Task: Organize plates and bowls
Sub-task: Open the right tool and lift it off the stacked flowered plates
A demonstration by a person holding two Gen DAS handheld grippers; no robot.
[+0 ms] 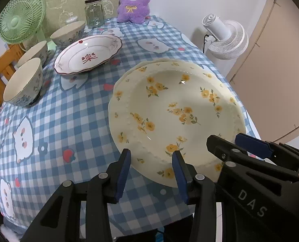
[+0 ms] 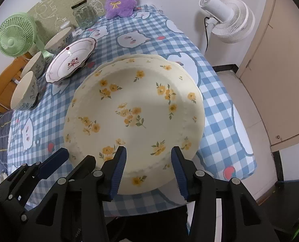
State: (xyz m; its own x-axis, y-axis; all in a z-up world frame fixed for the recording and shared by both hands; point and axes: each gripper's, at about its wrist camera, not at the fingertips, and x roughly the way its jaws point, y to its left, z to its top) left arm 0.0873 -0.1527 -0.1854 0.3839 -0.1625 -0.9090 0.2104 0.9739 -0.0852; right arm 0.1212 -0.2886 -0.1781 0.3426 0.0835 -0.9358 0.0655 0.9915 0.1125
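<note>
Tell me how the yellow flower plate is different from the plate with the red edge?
The yellow flower plate is cream with a smooth round rim; the red-edged plate is white with a wavy, dark red rim. The flower plate looks bigger and lies on another plate like it; the red-edged plate sits alone, farther back beside the bowls. Both have nothing on them.

We count three bowls (image 1: 24, 82) (image 1: 35, 51) (image 1: 68, 31), one red-rimmed plate (image 1: 89, 54), a stack of at least two yellow-flowered plates (image 1: 175, 117), two fans (image 1: 21, 18) (image 1: 226, 38), one jar (image 1: 94, 12), one plush toy (image 1: 134, 2).

Even indoor light, soft shadows, small glints, sharp focus, fisheye-warped dark edges
</note>
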